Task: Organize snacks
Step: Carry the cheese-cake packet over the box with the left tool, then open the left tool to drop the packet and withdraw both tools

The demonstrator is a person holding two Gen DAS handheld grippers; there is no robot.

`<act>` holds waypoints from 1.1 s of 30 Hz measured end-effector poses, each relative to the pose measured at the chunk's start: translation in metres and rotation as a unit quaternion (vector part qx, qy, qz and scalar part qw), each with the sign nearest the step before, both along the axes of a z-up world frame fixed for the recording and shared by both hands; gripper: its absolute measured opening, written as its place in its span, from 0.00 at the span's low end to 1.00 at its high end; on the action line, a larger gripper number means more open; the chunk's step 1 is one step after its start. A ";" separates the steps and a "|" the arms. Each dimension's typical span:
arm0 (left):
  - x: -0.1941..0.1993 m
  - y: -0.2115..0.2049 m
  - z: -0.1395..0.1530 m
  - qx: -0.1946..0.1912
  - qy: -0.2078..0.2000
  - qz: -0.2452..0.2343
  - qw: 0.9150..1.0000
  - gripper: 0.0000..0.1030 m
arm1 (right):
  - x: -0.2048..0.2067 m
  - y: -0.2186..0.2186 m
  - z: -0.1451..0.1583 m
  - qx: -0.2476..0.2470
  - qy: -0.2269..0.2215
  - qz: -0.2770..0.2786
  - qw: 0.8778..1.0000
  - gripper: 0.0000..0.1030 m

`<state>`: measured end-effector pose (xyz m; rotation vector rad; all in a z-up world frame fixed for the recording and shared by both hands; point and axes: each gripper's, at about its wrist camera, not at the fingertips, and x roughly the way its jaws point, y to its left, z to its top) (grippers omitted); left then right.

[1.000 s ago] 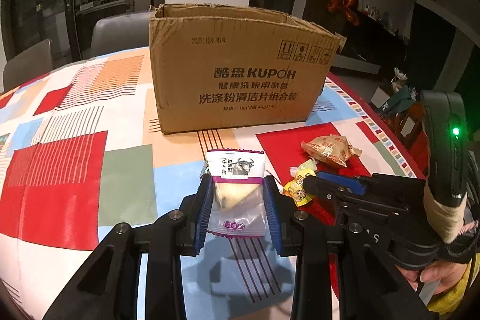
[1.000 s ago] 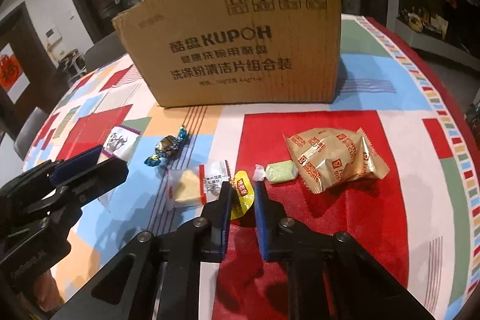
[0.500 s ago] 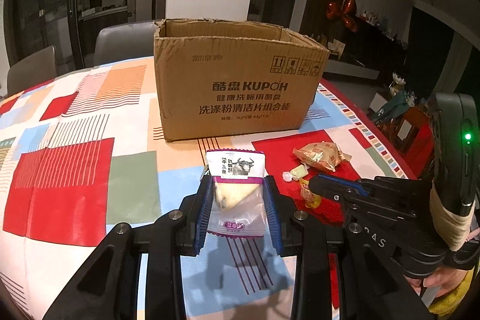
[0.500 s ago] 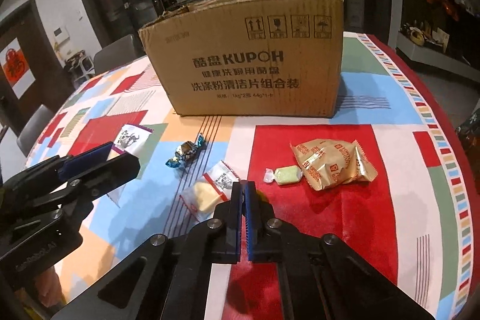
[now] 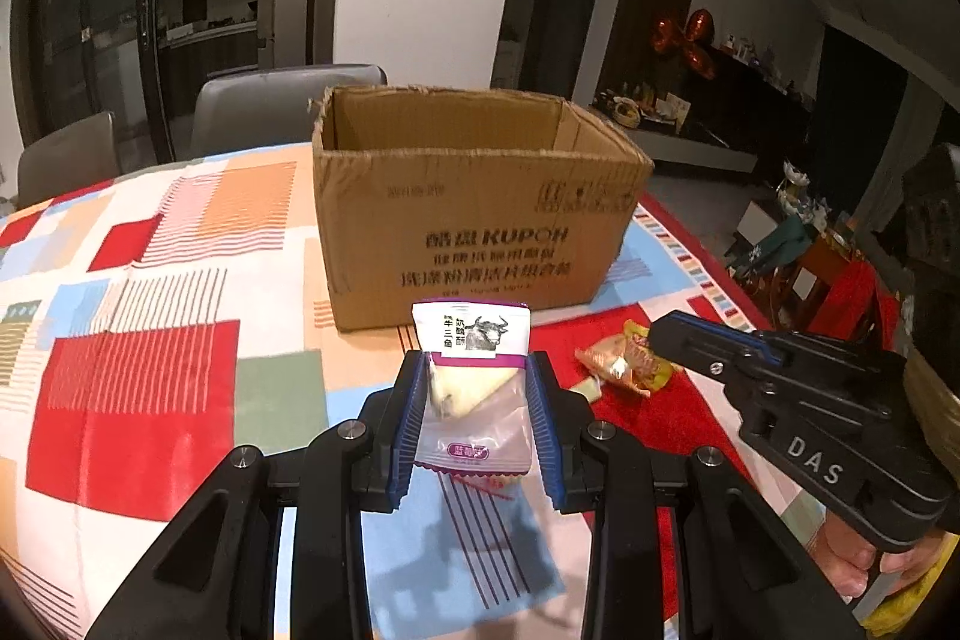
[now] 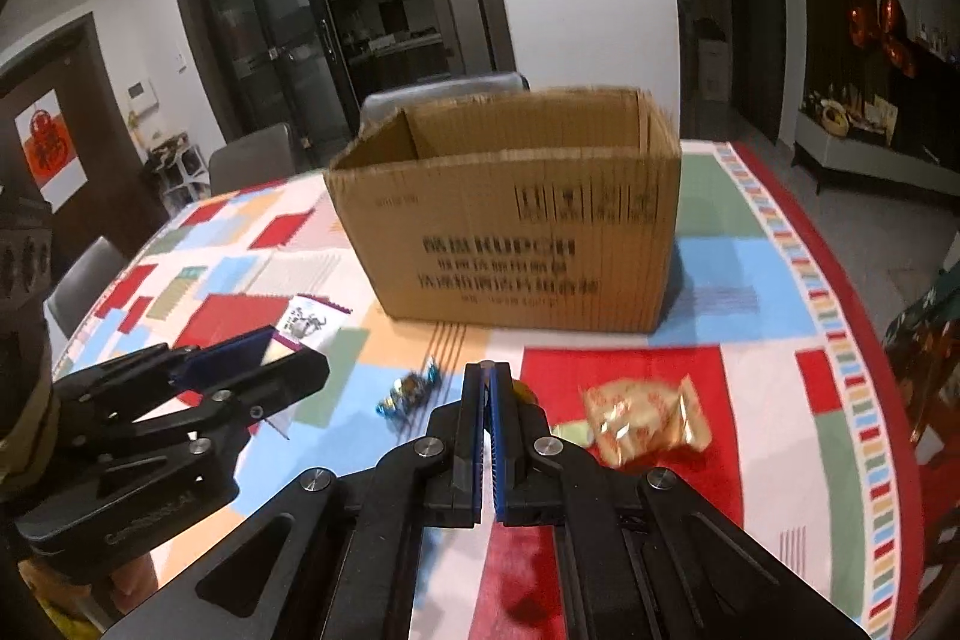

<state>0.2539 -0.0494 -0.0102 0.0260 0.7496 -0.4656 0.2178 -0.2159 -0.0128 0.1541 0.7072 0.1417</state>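
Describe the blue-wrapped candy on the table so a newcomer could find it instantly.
Start at the cardboard box. In front of it on the patchwork tablecloth, left of the gold snack bag, lies the small twist-wrapped candy. Only it has shiny blue twisted ends.

Left wrist view: above the tabletop point(image 5: 150, 370), facing the box point(image 5: 480, 232) from its front-left, fairly near. Right wrist view: likewise raised, facing the box point(image 6: 516, 232) from front-right. Both share the box, the tabletop point(image 6: 750, 400), and each other's hand-held gripper.
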 end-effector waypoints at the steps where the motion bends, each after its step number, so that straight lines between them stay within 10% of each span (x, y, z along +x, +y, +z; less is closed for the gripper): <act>1: 0.003 0.000 0.004 0.000 -0.002 0.001 1.000 0.32 | 0.001 0.000 0.005 0.000 -0.004 0.000 1.000 0.03; 19: 0.063 -0.018 0.081 0.012 -0.041 -0.009 0.999 0.32 | 0.053 -0.014 0.089 -0.010 -0.066 -0.006 0.998 0.03; 33: 0.144 -0.044 0.085 0.018 -0.015 -0.012 1.000 0.33 | 0.117 -0.025 0.105 -0.023 -0.063 -0.015 0.998 0.03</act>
